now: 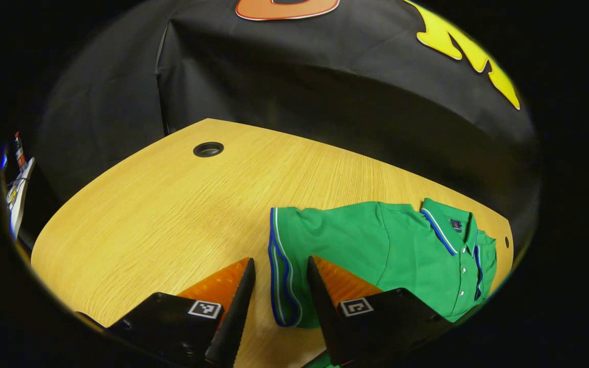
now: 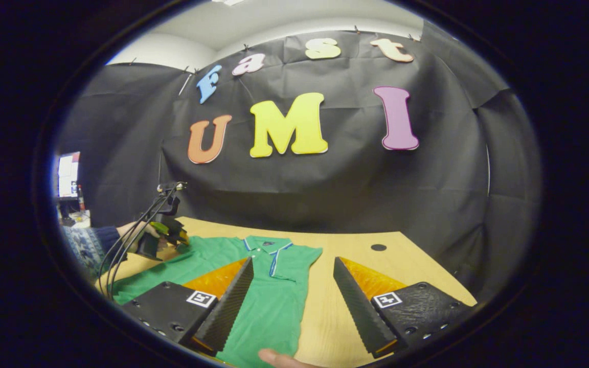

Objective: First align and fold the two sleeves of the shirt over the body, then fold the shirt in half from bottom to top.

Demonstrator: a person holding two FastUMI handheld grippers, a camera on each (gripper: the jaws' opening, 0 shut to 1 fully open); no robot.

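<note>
Left gripper (image 1: 279, 286) open above striped sleeve hem (image 1: 279, 266) of green short-sleeved polo shirt (image 1: 386, 250) lying flat on light wooden table (image 1: 161, 214); right gripper (image 2: 292, 291) open over shirt's side edge, collar (image 2: 266, 244) beyond.

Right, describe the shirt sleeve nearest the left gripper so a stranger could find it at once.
Start at the wooden table in front of the black cloth wall. A green polo shirt lies flat on it, and the sleeve is the short part spread toward the bare wood. Its blue and white striped cuff sits just ahead of the open left gripper.
</note>
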